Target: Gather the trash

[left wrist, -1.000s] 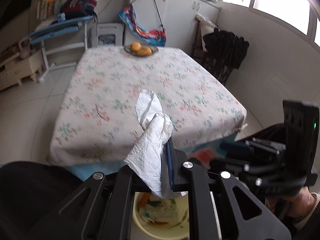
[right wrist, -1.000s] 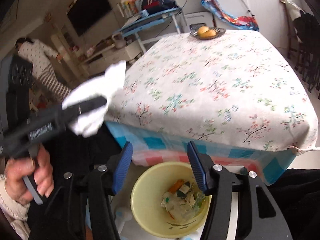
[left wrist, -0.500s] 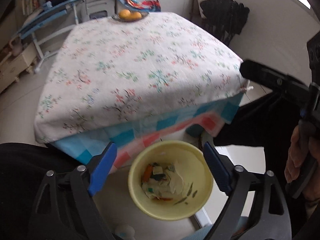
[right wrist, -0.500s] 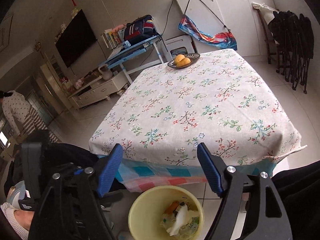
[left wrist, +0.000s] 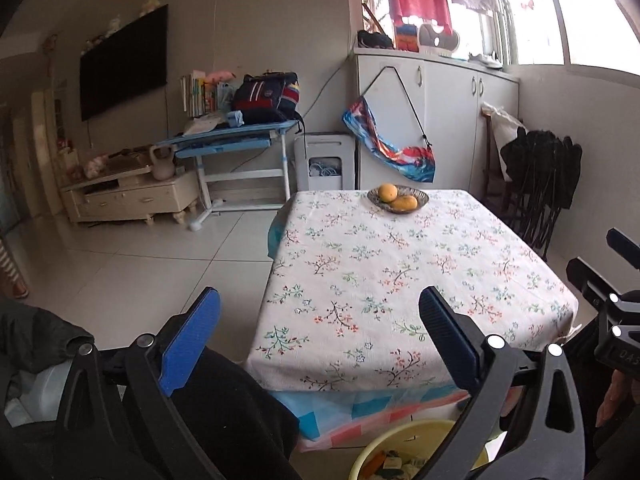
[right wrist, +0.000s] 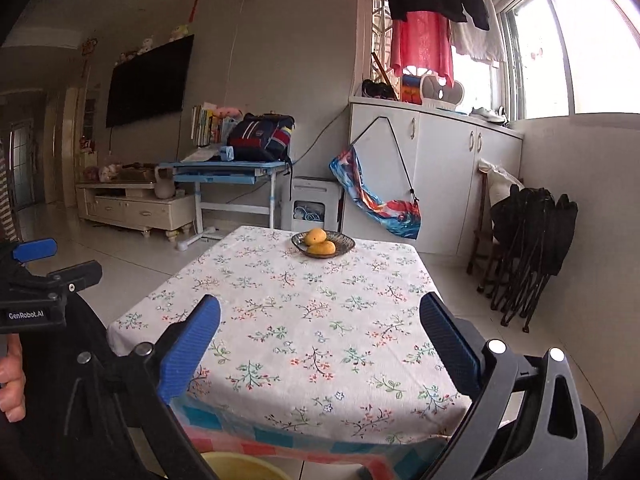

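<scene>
A yellow trash bin (left wrist: 404,452) with crumpled scraps inside stands on the floor below the near edge of the table; only its rim (right wrist: 240,467) shows in the right wrist view. My left gripper (left wrist: 320,320) is open and empty, raised above the bin and facing the table. My right gripper (right wrist: 320,328) is open and empty over the table's near edge. The right gripper also shows at the right edge of the left wrist view (left wrist: 612,280). No loose trash shows on the tablecloth.
The table (left wrist: 400,264) has a floral cloth and holds a dish of mangoes (left wrist: 397,199) at its far end. Folded black chairs (left wrist: 540,184) lean on the right wall. A blue desk (left wrist: 232,140), a TV cabinet (left wrist: 128,196) and white cupboards (left wrist: 436,120) stand behind.
The left gripper opened and dropped the white paper towel into the bin. Both grippers then tilted up from the bin toward the table and room.
</scene>
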Demonstrator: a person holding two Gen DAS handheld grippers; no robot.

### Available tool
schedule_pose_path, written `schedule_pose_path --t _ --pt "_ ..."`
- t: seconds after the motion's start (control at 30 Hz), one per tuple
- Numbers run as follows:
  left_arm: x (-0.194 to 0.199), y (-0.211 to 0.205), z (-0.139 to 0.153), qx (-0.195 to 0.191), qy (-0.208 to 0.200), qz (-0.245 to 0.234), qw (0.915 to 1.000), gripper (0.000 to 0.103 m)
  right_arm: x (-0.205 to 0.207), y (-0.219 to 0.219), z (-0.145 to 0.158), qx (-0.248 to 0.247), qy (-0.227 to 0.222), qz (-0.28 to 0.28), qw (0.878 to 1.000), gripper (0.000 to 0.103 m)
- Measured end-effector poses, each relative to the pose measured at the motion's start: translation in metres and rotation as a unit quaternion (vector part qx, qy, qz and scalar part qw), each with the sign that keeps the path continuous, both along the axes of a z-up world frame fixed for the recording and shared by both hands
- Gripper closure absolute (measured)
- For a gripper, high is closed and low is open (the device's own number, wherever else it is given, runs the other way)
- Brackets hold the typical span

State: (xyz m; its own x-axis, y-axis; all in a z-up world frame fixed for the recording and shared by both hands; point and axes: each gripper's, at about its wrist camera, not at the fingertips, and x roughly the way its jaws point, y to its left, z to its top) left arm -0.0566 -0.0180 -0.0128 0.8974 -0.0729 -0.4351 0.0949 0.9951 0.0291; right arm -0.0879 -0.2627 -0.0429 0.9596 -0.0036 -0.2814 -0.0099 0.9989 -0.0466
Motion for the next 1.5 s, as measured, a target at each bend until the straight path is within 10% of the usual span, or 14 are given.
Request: schedule_pose_path --t 1.5 --pt "-0.013 0.004 -0.010 0.003 -0.031 0.015 0.9994 0.007 0.004 0.014 -0.004 -0.018 0.006 0.007 1.000 0.007"
